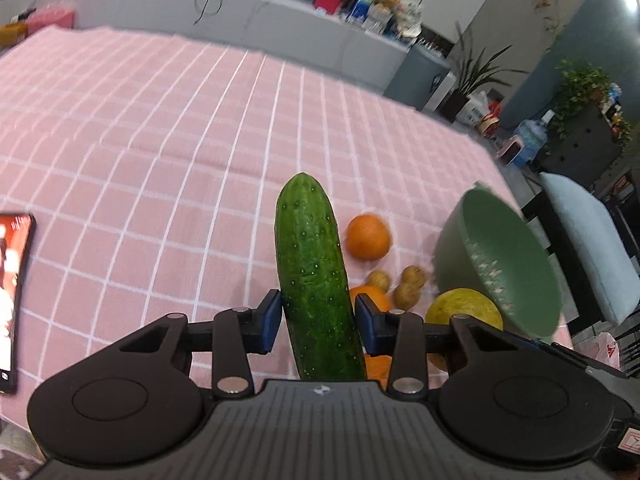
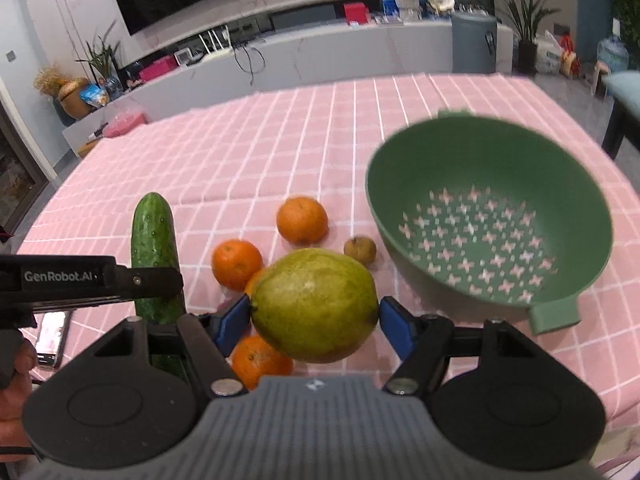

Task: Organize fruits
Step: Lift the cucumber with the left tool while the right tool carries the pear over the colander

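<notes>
A: Left wrist view: the left gripper is clamped on the cucumber, which points forward above the pink checked tablecloth.

B: Right wrist view: the right gripper pinches a yellow-green guava between its blue pads, above the oranges, with the green colander just beyond to the right.

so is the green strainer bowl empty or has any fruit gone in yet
Empty: the strainer bowl shows only its bare perforated bottom. The oranges lie on the tablecloth outside it.
</notes>
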{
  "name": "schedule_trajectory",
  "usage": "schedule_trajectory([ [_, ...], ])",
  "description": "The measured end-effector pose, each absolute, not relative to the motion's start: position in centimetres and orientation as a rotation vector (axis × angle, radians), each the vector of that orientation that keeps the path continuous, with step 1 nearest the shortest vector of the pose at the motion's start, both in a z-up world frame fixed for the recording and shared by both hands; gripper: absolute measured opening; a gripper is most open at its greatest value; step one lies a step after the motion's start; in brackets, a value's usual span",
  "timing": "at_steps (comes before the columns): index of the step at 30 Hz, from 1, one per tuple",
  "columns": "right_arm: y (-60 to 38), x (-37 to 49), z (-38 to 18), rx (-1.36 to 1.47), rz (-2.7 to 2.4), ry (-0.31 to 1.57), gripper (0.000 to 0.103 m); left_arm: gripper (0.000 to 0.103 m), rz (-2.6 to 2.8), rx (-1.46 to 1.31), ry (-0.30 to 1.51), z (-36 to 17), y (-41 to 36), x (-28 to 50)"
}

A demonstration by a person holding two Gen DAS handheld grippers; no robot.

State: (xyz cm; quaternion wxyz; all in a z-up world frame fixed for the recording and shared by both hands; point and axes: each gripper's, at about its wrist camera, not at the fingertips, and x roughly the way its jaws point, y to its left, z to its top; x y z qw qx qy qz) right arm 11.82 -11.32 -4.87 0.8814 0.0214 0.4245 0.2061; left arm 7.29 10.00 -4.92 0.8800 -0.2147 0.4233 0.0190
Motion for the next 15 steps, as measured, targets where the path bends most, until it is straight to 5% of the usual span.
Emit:
schedule_trajectory([
  [15, -16.4, 12.3, 1.7, -0.042, 0.427, 0.738, 0.068, 0.044, -0.127, -0.402, 0.732, 2.8, 3.9, 11.7],
])
